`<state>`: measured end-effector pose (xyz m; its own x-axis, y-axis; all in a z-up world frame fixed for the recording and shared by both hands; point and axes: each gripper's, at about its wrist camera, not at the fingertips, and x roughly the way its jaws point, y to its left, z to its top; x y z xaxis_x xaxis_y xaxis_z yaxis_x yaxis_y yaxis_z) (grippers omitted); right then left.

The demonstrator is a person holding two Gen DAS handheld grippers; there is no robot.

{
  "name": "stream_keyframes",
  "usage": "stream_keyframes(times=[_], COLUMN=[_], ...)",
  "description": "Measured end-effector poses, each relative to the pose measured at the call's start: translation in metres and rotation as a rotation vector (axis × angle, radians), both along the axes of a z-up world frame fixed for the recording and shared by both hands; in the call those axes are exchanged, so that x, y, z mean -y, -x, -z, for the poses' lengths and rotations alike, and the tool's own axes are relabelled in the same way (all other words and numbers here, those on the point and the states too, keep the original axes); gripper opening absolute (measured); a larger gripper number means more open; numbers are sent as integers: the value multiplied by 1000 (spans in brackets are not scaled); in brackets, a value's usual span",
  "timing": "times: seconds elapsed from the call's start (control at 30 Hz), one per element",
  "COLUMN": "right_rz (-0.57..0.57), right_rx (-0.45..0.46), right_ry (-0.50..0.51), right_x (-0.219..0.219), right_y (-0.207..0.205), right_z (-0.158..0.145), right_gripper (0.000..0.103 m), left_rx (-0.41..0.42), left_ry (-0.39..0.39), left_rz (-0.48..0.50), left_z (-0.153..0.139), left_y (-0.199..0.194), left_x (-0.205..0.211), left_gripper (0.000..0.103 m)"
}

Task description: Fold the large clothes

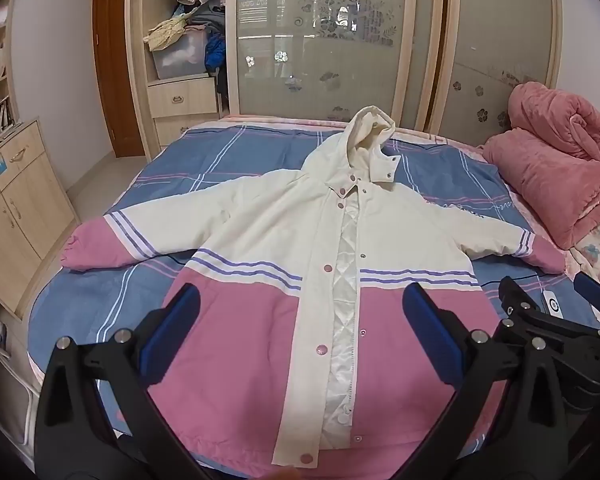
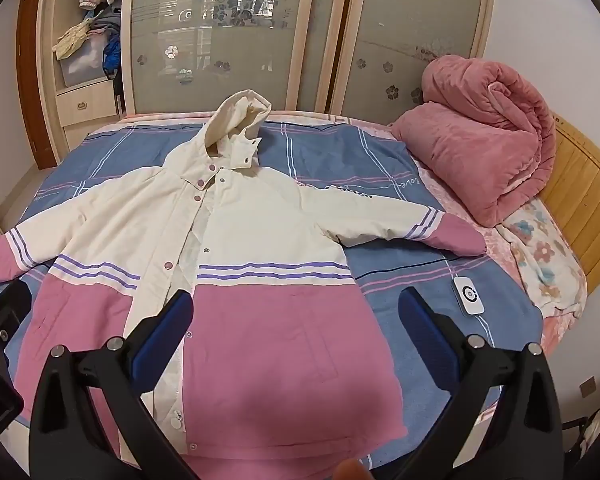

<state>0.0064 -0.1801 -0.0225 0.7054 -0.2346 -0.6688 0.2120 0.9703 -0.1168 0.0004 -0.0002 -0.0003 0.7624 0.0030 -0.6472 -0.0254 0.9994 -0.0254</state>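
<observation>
Jacket (image 1: 268,240) lies flat on the bed (image 1: 188,152), front up, hood (image 1: 370,128) pointing at the wardrobe (image 1: 332,40). Both sleeves spread out sideways; one pink cuff (image 1: 86,250) near the bed edge by the cabinet (image 1: 16,208), the other (image 2: 460,236) ends just short of the rolled pink blanket (image 2: 484,136). Upper half cream, lower half pink, purple stripes across the chest and on each sleeve. Placket unsnapped most of the way down, a strip of white quilted lining (image 1: 346,288) showing between the front panels. Hem sits at the near edge of the bed, below both cameras.

Left gripper (image 1: 300,328): jaws spread as wide as they go, nothing between them. Hangs above the lower front of the jacket, angled down, straddling the placket. No contact with the fabric visible.

Right gripper (image 2: 296,328): same, jaws fully apart, empty. Hangs over the pink panel on the blanket side of the placket, angled down. It also shows at the right edge of the left wrist view, just beside the left one.

Small white remote-like device (image 2: 469,294) lies on the blue plaid sheet, beside the jacket's side seam, under the blanket-side sleeve, not touching the jacket.

Wardrobe has frosted sliding doors with floral etching; the open section on the left is stuffed with clothes and a plastic bin (image 1: 180,54). A blurred fingertip (image 2: 350,470) pokes in at the bottom edge of the right wrist view.
</observation>
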Motion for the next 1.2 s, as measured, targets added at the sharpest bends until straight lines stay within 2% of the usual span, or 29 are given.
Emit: stream_keyframes(times=[0.43, 1.2], right_rz=[-6, -13], right_rx=[-5, -9], right_ry=[-11, -19], right_x=[-2, -5], right_y=[-1, -3], right_z=[2, 6], right_gripper=[102, 102], left_rx=[-1, -1], left_ry=[3, -12], left_rz=[5, 4], left_z=[-2, 5], left_y=[-2, -1], left_x=[-12, -9], left_gripper=[101, 101])
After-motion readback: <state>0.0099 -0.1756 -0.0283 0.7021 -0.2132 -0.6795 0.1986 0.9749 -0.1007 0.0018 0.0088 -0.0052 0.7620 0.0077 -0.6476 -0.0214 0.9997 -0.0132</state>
